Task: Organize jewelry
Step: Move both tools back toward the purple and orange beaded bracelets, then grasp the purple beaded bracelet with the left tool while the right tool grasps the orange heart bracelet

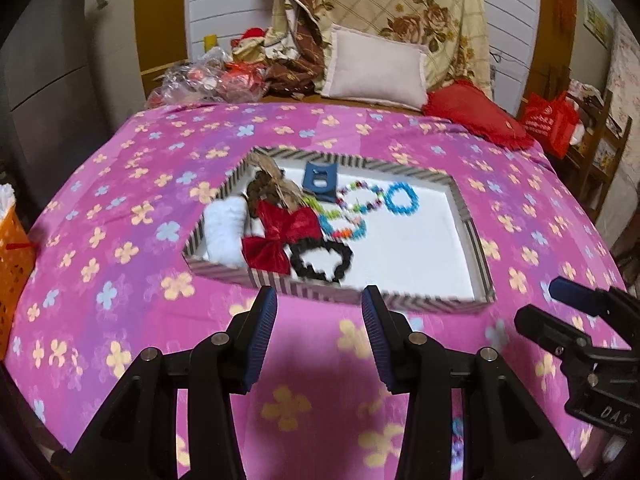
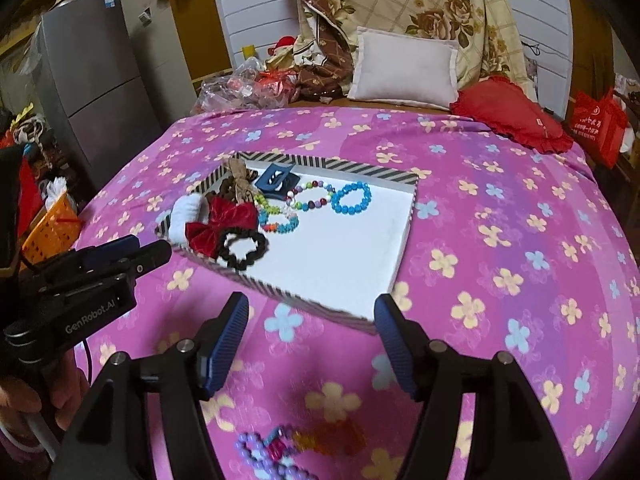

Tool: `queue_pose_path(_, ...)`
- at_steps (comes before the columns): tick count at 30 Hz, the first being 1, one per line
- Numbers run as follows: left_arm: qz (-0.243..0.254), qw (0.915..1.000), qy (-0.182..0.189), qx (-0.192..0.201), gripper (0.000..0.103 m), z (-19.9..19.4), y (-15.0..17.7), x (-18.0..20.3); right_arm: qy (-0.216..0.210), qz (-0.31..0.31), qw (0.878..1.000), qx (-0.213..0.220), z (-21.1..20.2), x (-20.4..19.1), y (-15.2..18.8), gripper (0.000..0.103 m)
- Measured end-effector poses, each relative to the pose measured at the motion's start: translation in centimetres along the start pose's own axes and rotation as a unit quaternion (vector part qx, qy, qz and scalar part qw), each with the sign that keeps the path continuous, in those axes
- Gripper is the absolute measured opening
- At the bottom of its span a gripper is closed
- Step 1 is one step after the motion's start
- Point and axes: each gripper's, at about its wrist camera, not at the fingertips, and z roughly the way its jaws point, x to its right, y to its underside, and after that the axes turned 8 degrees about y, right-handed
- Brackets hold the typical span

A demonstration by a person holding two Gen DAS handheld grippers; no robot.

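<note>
A striped-rim white tray (image 1: pixel 472 240) (image 2: pixel 400 240) lies on the pink flowered bedspread. It holds a red bow (image 1: pixel 280 232) (image 2: pixel 224 220), a black scrunchie (image 1: pixel 320 260) (image 2: pixel 244 248), a white scrunchie (image 1: pixel 226 232), a blue hair clip (image 1: pixel 320 182) (image 2: pixel 276 180), a blue bead bracelet (image 1: pixel 402 198) (image 2: pixel 351 199) and multicoloured bracelets (image 1: pixel 356 200) (image 2: pixel 308 196). My left gripper (image 1: pixel 319 314) is open and empty, just short of the tray's near rim. My right gripper (image 2: pixel 312 316) is open and empty near the tray's near corner. Loose purple and orange beads (image 2: pixel 280 448) lie on the bedspread under the right gripper.
Pillows (image 1: pixel 376 68) and a red cushion (image 1: pixel 476 112) sit at the bed's head with plastic bags (image 1: pixel 192 80). An orange basket (image 1: pixel 12 240) stands off the bed's left edge, a grey fridge (image 2: pixel 92 80) beyond it. A red bag (image 2: pixel 596 124) is at right.
</note>
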Motion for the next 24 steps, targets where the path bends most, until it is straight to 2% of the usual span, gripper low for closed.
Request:
queue_pose_path(7,0.030,0.9979,0.044,-0.036,0.045,-1.0,3.7,1.5,-0.003,-0.021,0.999,-0.032,-0.7,1.4,3.7,0.068)
queue_pose_path(14,0.055,0.9905,0.089,-0.090,0.045,-0.3,7.3,3.0,0.001,-0.046,0.996,-0.076,0.5,2.1,7.9,0.067)
queue_pose_path(24,0.051,0.9868,0.095,-0.121,0.045,0.9,9.5,2.8,-0.014,-0.089,0.992,-0.092,1.9,0.5,9.6,0.059)
